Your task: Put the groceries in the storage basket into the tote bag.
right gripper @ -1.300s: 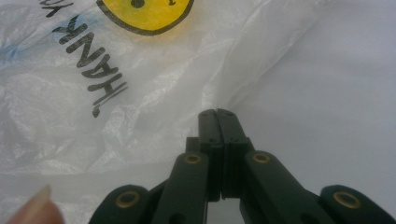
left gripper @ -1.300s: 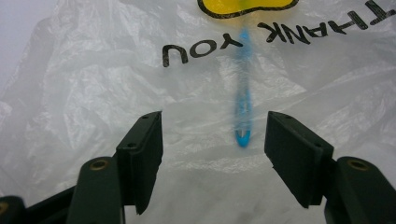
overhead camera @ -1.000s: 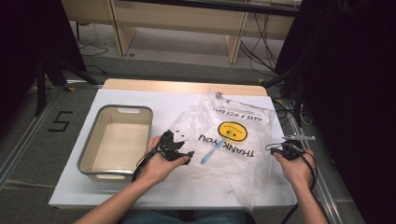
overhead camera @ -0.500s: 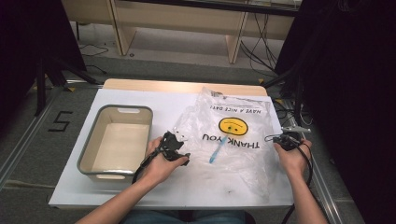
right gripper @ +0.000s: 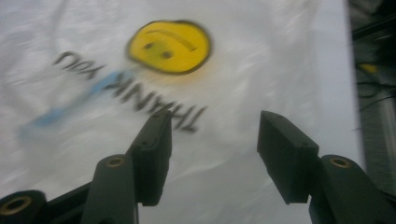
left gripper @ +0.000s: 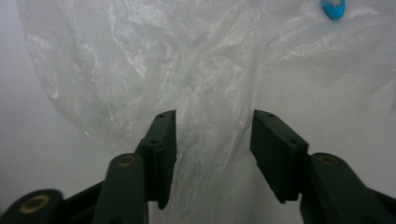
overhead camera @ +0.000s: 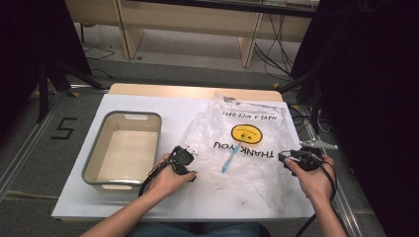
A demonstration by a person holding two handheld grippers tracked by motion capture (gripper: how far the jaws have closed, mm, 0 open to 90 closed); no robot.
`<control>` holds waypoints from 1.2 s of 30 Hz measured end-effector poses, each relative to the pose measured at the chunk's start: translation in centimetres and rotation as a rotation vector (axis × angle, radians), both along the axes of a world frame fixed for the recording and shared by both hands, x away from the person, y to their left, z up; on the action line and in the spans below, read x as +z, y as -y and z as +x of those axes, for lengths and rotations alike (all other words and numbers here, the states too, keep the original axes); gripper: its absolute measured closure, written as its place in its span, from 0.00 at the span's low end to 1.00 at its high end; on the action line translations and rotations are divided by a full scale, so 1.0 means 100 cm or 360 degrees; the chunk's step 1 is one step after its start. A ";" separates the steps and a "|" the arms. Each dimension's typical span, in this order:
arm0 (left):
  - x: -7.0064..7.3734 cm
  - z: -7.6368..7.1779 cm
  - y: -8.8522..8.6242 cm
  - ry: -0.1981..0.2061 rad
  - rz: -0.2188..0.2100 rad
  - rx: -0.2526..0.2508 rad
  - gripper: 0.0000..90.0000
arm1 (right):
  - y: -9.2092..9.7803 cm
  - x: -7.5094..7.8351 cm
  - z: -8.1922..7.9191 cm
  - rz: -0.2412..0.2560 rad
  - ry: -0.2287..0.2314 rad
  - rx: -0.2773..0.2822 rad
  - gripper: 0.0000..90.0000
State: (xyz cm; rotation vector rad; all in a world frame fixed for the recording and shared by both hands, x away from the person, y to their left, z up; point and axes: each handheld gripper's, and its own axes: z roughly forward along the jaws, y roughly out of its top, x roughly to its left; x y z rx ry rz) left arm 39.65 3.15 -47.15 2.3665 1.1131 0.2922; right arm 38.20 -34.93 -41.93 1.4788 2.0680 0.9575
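Plastic bag (overhead camera: pixel 247 143) flat on table; left hand-held gripper (left gripper: pixel 212 140) agape astride edge, right hand-held gripper (right gripper: pixel 212 140) agape above.

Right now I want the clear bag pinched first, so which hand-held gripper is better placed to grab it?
The left hand-held gripper: its jaws stand open with a crumpled fold of the plastic bag between them. The right hand-held gripper is open too, but over flat printed film.

Both forearms in from the near edge, angled slightly inward. Left hand (overhead camera: pixel 170 178) wrapped around left gripper (overhead camera: pixel 184 157), jaws parted wide, aimed forward and right. Right hand (overhead camera: pixel 311 177) gripping right gripper (overhead camera: pixel 286 158), jaws likewise spread, pointing left. Hands well apart, cables trailing back along wrists.
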 end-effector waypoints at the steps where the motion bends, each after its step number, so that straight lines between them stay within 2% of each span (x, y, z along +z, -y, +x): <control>1: 0.000 0.000 0.000 -0.0011 0.0002 -0.0003 0.64 | -0.003 -0.002 -0.005 0.0025 -0.0039 0.0051 0.49; 3: -0.001 -0.001 0.001 -0.0028 0.0017 -0.0014 0.70 | -0.008 -0.007 -0.016 0.0073 -0.0093 0.0113 0.49; 5: 0.000 -0.002 0.002 -0.0033 0.0019 -0.0017 0.75 | -0.012 -0.011 -0.024 0.0068 -0.0162 0.0169 0.50; 9: 0.001 -0.003 0.002 -0.0059 0.0034 -0.0026 0.88 | -0.018 -0.021 -0.035 -0.0002 -0.0298 0.0308 0.77; 11: 0.001 -0.004 0.003 -0.0082 0.0027 -0.0028 0.96 | -0.018 -0.026 -0.036 -0.0041 -0.0345 0.0328 0.87; 13: 0.002 -0.006 0.003 -0.0102 0.0026 -0.0040 0.98 | -0.015 -0.030 -0.035 -0.0075 -0.0376 0.0326 0.93; 16: 0.003 -0.010 0.006 -0.0138 -0.0018 -0.0061 0.99 | -0.009 -0.032 -0.031 -0.0151 -0.0360 0.0293 0.96; 19: 0.004 -0.018 0.014 -0.0158 -0.0064 -0.0101 0.99 | -0.004 -0.033 -0.026 -0.0212 -0.0304 0.0254 0.97; 22: 0.005 -0.027 0.021 -0.0163 -0.0116 -0.0144 0.99 | 0.000 -0.033 -0.021 -0.0257 -0.0249 0.0221 0.97; 25: 0.006 -0.033 0.026 -0.0151 -0.0146 -0.0174 0.98 | 0.002 -0.034 -0.015 -0.0267 -0.0204 0.0193 0.98; 28: 0.008 -0.036 0.028 -0.0119 -0.0177 -0.0207 0.94 | 0.003 -0.037 -0.011 -0.0267 -0.0193 0.0183 0.97; 31: 0.010 -0.038 0.025 -0.0041 -0.0208 -0.0200 0.83 | 0.002 -0.038 -0.012 -0.0254 -0.0194 0.0197 0.95; 33: 0.012 -0.038 0.022 0.0047 -0.0218 -0.0198 0.70 | 0.003 -0.037 -0.014 -0.0237 -0.0182 0.0192 0.92; 36: 0.017 -0.040 0.017 0.0210 -0.0173 -0.0195 0.52 | 0.004 -0.031 -0.019 -0.0197 -0.0126 0.0176 0.83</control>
